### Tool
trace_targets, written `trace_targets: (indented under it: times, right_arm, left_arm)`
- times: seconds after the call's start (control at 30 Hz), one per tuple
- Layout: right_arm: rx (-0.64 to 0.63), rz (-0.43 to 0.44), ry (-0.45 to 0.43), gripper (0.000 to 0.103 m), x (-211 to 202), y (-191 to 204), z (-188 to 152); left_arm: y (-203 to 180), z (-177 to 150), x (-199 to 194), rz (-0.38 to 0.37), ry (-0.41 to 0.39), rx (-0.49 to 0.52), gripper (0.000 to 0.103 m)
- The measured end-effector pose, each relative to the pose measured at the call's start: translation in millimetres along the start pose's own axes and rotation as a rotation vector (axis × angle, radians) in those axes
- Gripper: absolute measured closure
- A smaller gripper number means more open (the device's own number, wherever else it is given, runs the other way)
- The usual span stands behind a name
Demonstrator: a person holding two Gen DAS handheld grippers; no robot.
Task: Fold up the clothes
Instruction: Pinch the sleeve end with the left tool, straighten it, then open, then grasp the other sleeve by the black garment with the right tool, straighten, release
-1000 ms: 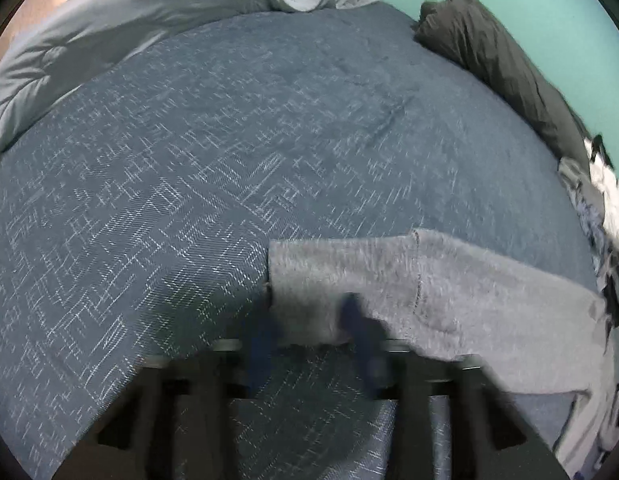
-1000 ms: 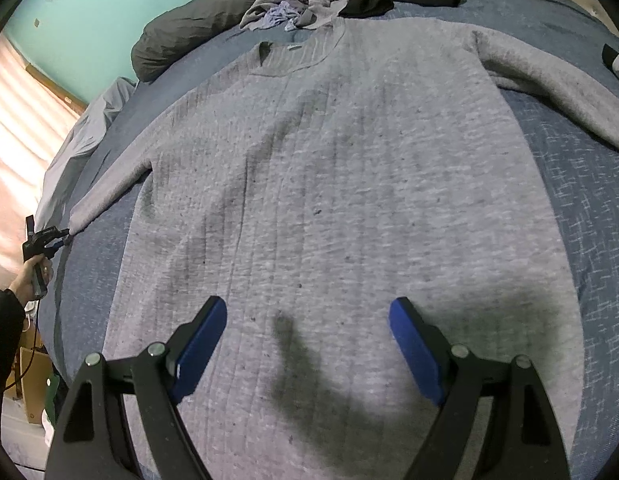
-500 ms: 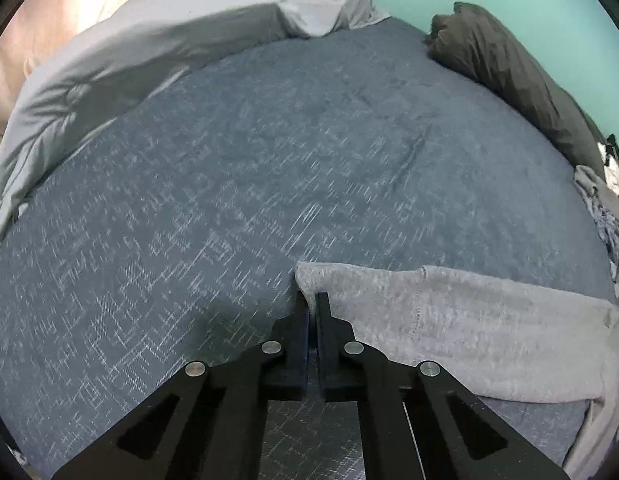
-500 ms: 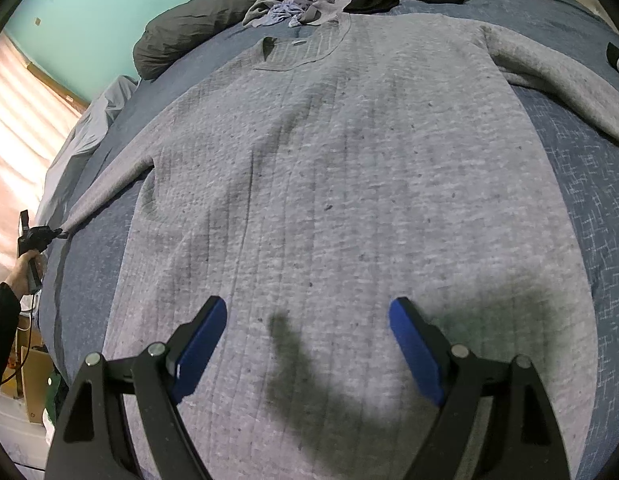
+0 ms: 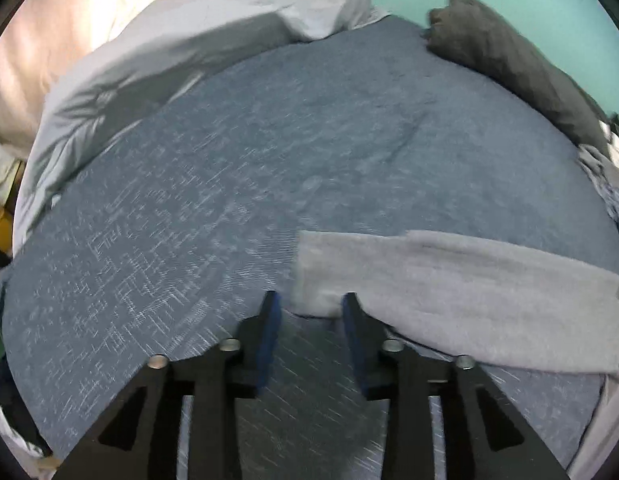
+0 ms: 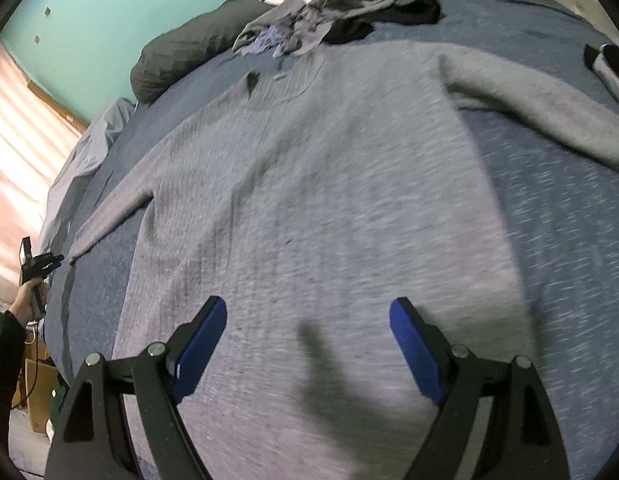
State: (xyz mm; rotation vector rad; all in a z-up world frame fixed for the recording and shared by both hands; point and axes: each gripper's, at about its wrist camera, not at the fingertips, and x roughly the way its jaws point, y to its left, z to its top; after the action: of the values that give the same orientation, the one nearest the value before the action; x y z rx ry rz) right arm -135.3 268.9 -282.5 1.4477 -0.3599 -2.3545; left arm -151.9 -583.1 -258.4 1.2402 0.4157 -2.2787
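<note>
The grey sweater (image 6: 329,208) is laid flat on the blue bed (image 6: 557,240), front side up; its long way runs from the hem, cut off at the near edge under the right gripper (image 6: 305,344), up to the collar at the far end; one sleeve (image 5: 449,280) is stretched out sideways, its cuff end seen just ahead of the left gripper (image 5: 309,320); both pictures are blurred, so small marks on the knit are hard to make out. The left jaws are partly open and nothing is held; the right jaws are spread wide, empty, above the sweater. A clothes pile (image 6: 329,12) and a dark pillow (image 5: 509,60) are seen beyond.
</note>
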Motion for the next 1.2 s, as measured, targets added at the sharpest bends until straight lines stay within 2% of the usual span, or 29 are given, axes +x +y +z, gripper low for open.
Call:
trace_targets:
  times: [0.2, 0.27, 0.43, 0.53, 0.63, 0.8, 1.2]
  right_arm:
    - [0.047, -0.043, -0.072, 0.018, -47, -51, 9]
    - [0.07, -0.079, -0.108, 0.019, -66, -76, 15]
    - [0.121, -0.207, -0.209, 0.018, -124, -146, 33]
    - [0.15, -0.29, -0.261, 0.019, -156, -186, 43]
    - [0.186, -0.356, -0.31, 0.018, -187, -226, 57]
    - [0.231, -0.421, -0.348, 0.018, -212, -268, 77]
    - [0.277, -0.535, -0.378, 0.019, -215, -320, 108]
  left_arm:
    - [-58, -16, -38, -0.121, -0.02, 0.081, 0.058]
    - [-84, -22, -48, -0.169, -0.013, 0.109, 0.051]
    - [-152, -46, -64, -0.281, 0.017, 0.185, 0.049]
    - [-185, -61, -69, -0.318, 0.025, 0.229, 0.047]
    - [-216, -77, -72, -0.342, 0.036, 0.268, 0.045]
    - [-251, -97, -72, -0.379, 0.064, 0.282, 0.038]
    - [-287, -117, -73, -0.362, 0.071, 0.311, 0.034]
